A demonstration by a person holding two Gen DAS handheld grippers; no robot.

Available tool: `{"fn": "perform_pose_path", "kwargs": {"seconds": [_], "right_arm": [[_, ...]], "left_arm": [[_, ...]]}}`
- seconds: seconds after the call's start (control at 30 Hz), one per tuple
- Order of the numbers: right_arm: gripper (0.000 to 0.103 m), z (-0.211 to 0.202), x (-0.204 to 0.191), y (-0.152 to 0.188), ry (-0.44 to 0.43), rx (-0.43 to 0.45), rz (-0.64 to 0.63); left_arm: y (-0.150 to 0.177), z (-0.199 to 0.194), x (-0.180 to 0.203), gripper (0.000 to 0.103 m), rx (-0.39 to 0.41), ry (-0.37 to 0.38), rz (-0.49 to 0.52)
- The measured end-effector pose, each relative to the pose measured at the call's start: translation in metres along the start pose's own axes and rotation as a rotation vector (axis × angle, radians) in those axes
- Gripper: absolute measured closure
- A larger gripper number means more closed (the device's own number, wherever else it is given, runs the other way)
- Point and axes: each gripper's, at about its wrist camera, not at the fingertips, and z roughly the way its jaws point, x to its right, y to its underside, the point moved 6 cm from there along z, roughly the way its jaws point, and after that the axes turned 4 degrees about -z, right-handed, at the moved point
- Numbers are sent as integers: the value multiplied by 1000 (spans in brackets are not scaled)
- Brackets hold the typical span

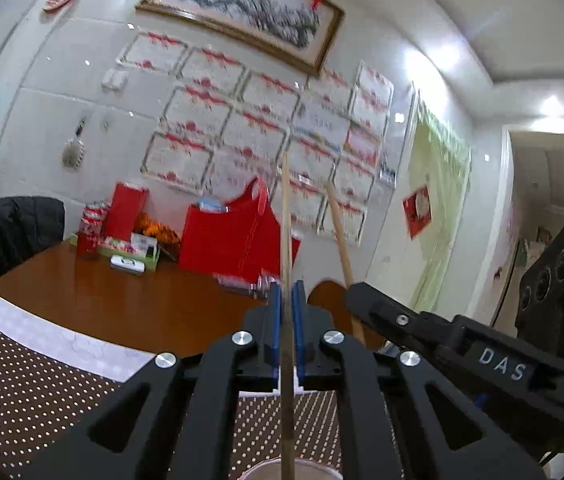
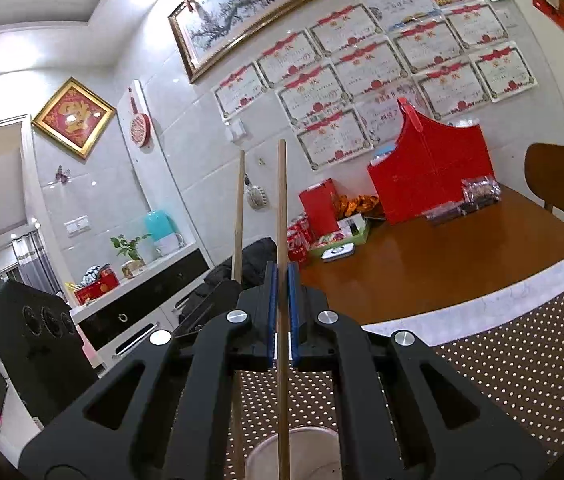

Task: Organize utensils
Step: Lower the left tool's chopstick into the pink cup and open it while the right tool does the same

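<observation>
A pale cup (image 2: 294, 446) stands on the dotted brown placemat (image 2: 522, 360), with both upright wooden chopsticks reaching down to its mouth. The left gripper (image 1: 288, 320) clamps one chopstick (image 1: 286, 208); the right gripper (image 2: 282, 304) clamps the other chopstick (image 2: 282, 200). A red gift bag (image 2: 430, 176) sits on the wooden table (image 2: 422, 268). The right gripper's body reads "DAS".

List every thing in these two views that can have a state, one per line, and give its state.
Left gripper: jaws shut on a chopstick.
Left chopstick: held upright, lower end over the cup.
Right gripper: jaws shut on a chopstick.
Right chopstick: held upright, lower end at the cup's mouth.
Cup: upright, open-topped, on the dotted mat.
Red bag: standing on the table.
</observation>
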Motion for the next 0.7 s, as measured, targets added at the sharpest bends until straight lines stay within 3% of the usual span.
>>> {"fn": "perform_pose_path", "kwargs": {"seconds": [0.57, 0.6, 0.63, 0.67, 0.7], "right_arm": [[95, 9, 15, 28, 28, -101, 30], [81, 7, 16, 26, 31, -102, 46], [42, 3, 17, 24, 32, -88, 64], [23, -2, 18, 21, 31, -62, 78], [14, -7, 17, 17, 36, -44, 80]], "left_arm": [[25, 11, -14, 96, -91, -61, 18], [24, 10, -14, 95, -94, -61, 23], [23, 8, -13, 85, -94, -63, 26], [22, 6, -12, 69, -92, -67, 26], [19, 1, -12, 64, -81, -73, 22]]}}
